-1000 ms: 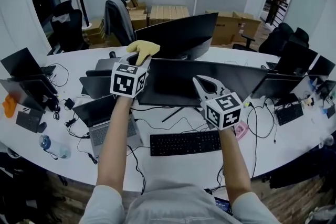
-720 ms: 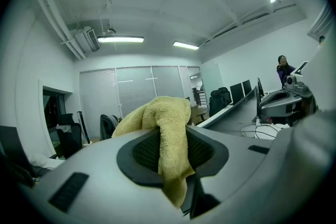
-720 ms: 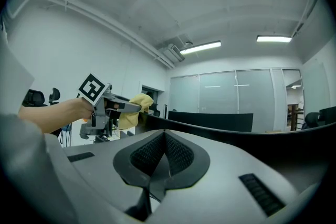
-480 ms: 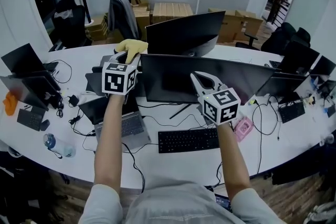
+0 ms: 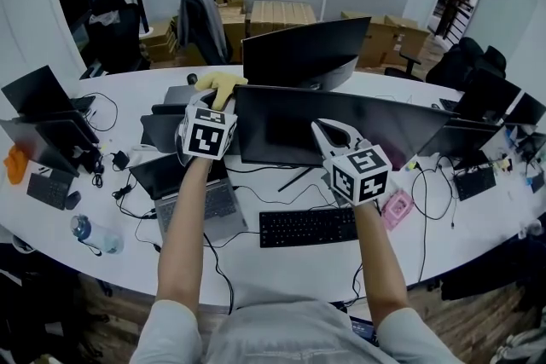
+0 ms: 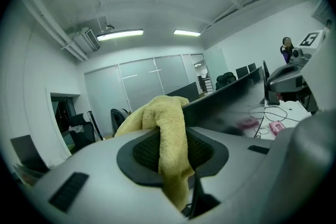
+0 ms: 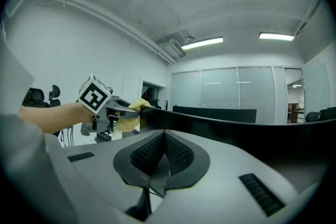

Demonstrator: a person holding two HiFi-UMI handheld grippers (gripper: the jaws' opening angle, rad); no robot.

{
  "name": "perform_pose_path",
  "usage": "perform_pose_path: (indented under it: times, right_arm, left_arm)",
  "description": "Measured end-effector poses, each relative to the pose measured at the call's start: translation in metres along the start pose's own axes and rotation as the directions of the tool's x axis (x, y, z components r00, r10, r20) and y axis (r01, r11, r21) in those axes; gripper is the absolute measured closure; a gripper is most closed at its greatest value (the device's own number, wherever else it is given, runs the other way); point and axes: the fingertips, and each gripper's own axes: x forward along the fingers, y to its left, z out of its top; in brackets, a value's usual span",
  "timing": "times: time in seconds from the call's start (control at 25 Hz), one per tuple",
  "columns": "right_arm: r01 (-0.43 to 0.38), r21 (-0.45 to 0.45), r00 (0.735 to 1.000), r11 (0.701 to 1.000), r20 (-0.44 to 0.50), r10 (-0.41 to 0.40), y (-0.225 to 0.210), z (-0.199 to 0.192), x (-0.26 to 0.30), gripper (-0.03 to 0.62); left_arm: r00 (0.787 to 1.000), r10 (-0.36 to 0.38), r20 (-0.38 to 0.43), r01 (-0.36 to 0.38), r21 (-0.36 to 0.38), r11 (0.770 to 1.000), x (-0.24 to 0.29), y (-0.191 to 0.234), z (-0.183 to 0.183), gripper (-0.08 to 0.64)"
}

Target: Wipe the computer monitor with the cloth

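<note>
Yellow cloth (image 5: 222, 83) is pinched between the jaws of the left gripper (image 5: 210, 104), which are closed on it. In the left gripper view a fold bunches above the pads and a tail hangs down below them. From the head view only the top fold shows; the rest is hidden behind that gripper's marker cube.

The cloth is held at the upper left corner of the wide dark monitor (image 5: 290, 128). Whether it actually touches the screen cannot be made out.

The right gripper (image 5: 329, 132) hovers in front of the middle of the monitor, well apart from the cloth. Its jaws are pressed together with nothing between them.

A second monitor (image 5: 303, 51) stands just behind the first, facing the other way. On the white desk (image 5: 281, 267) a black keyboard (image 5: 309, 228) lies below the screen, between the two forearms. An open laptop (image 5: 194, 205) is partly covered by the left forearm, and a pink object (image 5: 397, 209) is partly cut off by the right one. Loose cables (image 5: 256, 200) trail between laptop and keyboard, and a water bottle (image 5: 89, 235) lies near the desk's left edge. Beyond the desk are a chair (image 5: 200, 26) draped with a jacket and stacked cardboard boxes (image 5: 277, 14).
</note>
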Motion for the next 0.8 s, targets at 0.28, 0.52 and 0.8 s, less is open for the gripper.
perform_pose_path:
  times: [0.28,0.52,0.8]
  right_arm:
    - [-0.004,0.013,1.0,1.0,-0.023,0.004,0.003,-0.017,0.002,0.569]
    - [-0.007,0.021,0.999,1.0,-0.04,0.008,0.003,-0.029,0.002,0.569]
    - [-0.001,0.021,0.997,1.0,-0.072,0.003,0.002,-0.053,0.001,0.569]
  left_arm:
    - [0.999,-0.032,-0.019,0.032,0.021,0.999,-0.002,-0.009,-0.01,0.443]
    - [0.996,-0.056,-0.07,0.057,0.015,0.998,0.006,-0.021,-0.033,0.443]
    - [0.991,-0.08,-0.104,0.08,-0.006,0.997,0.017,-0.032,-0.067,0.443]
